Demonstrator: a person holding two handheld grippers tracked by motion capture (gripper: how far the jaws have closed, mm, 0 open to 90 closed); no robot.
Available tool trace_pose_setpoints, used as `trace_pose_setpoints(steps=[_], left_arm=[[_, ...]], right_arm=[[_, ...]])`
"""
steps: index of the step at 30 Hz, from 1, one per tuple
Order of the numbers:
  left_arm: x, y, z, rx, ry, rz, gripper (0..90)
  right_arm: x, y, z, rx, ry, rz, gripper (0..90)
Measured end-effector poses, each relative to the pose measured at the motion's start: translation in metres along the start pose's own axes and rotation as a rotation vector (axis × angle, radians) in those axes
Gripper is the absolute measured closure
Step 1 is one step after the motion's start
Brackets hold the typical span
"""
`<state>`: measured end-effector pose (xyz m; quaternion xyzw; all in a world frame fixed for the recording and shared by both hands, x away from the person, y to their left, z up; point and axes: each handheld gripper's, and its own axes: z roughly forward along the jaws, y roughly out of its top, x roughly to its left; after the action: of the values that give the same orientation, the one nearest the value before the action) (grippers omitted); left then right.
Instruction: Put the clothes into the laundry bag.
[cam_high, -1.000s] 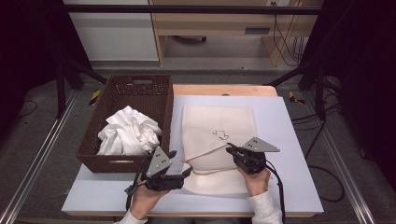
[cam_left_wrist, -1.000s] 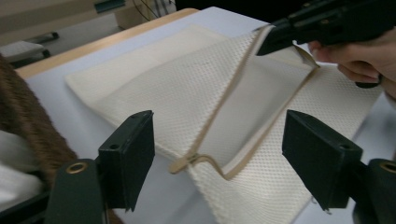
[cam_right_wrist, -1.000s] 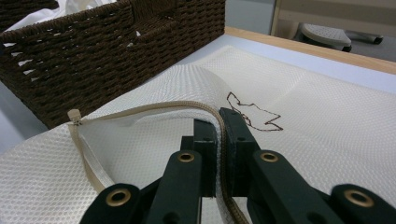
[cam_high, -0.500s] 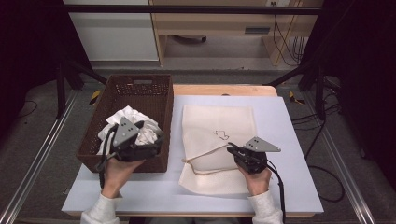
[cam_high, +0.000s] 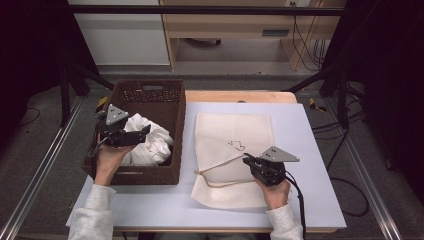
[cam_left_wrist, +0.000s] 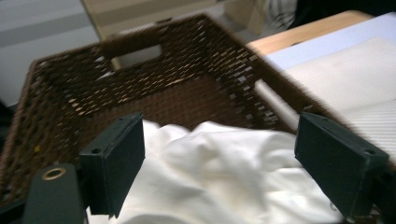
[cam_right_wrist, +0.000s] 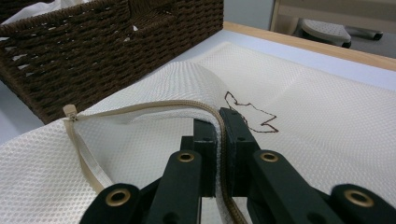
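The right gripper (cam_high: 248, 161) pinches the zippered edge of the mesh bag (cam_high: 233, 150), which spreads ahead of it on the surface (cam_high: 310, 150). The left gripper (cam_high: 145, 131), jaws just spread wide, hangs over the white cloth (cam_left_wrist: 224, 172) below and between them in the basket (cam_high: 150, 92).

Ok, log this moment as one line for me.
left tongs: open, just widened, over white cloth in basket | right tongs: shut on mesh bag zipper edge, mouth lifted
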<state>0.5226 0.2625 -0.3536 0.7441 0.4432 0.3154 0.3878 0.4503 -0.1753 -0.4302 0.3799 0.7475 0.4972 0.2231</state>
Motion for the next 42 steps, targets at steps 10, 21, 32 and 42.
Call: trace_pose_setpoints(steps=[10,21,32,42], left_arm=[[0.021,-0.014,0.030,0.151,0.040,-0.021,12.1],[0.016,-0.029,0.056,0.346,0.032,0.036,3.3],[0.009,-0.035,0.080,0.465,-0.064,0.004,4.3],[0.008,-0.035,0.087,0.575,-0.072,-0.036,25.8]], right_arm=[[-0.001,-0.001,0.001,0.017,0.008,0.004,85.7],[-0.001,-0.003,0.003,0.029,0.014,0.000,85.4],[-0.001,-0.004,0.005,0.037,0.021,0.000,85.3],[-0.003,-0.004,0.004,0.040,0.025,0.006,85.7]])
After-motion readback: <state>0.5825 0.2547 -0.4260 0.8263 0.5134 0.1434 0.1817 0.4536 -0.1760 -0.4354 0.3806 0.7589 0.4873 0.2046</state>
